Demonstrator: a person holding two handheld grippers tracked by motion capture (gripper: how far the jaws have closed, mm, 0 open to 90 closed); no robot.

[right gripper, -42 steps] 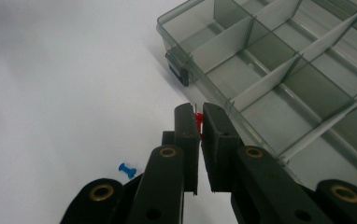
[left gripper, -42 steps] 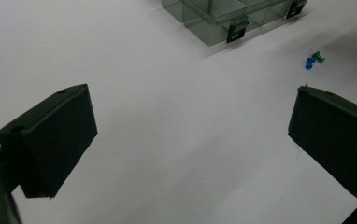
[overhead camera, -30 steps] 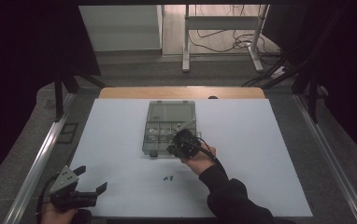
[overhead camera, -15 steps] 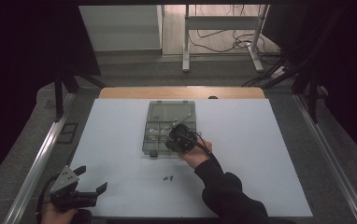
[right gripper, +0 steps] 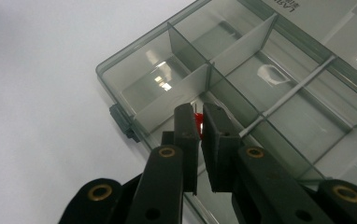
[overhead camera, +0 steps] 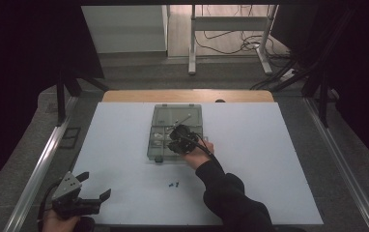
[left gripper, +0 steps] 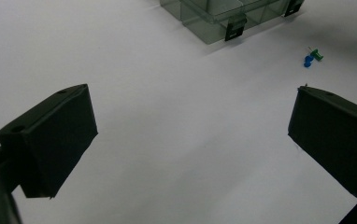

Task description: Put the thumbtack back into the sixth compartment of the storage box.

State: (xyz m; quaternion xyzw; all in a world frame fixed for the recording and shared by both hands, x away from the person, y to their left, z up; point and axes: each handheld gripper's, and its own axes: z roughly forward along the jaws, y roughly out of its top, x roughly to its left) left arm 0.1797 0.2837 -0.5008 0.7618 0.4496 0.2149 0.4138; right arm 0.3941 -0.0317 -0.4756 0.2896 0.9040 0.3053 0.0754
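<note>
A clear smoky compartment box (overhead camera: 165,116) lies open in the middle of the white table. My right gripper (overhead camera: 177,138) hovers over its near compartments. In the right gripper view the right gripper (right gripper: 200,116) is shut on a small red pushpin (right gripper: 197,119), held above a divider of the box (right gripper: 139,70). My left gripper (overhead camera: 95,184) rests at the table's near left corner, open and holding nothing. From the left gripper view its jaws (left gripper: 190,126) stand wide apart, with a blue pushpin (left gripper: 307,61) and a green pushpin (left gripper: 317,55) lying ahead near the box's corner (left gripper: 214,21).
The two loose pushpins (overhead camera: 174,183) lie on the table (overhead camera: 279,159) in front of the box. Metal rails (overhead camera: 37,169) run along both sides of the table. Desk legs and cables (overhead camera: 231,43) stand on the floor beyond the far edge.
My right gripper has moved a little left and farther away, out over the box, carrying the red pushpin. The left gripper has stayed put.
</note>
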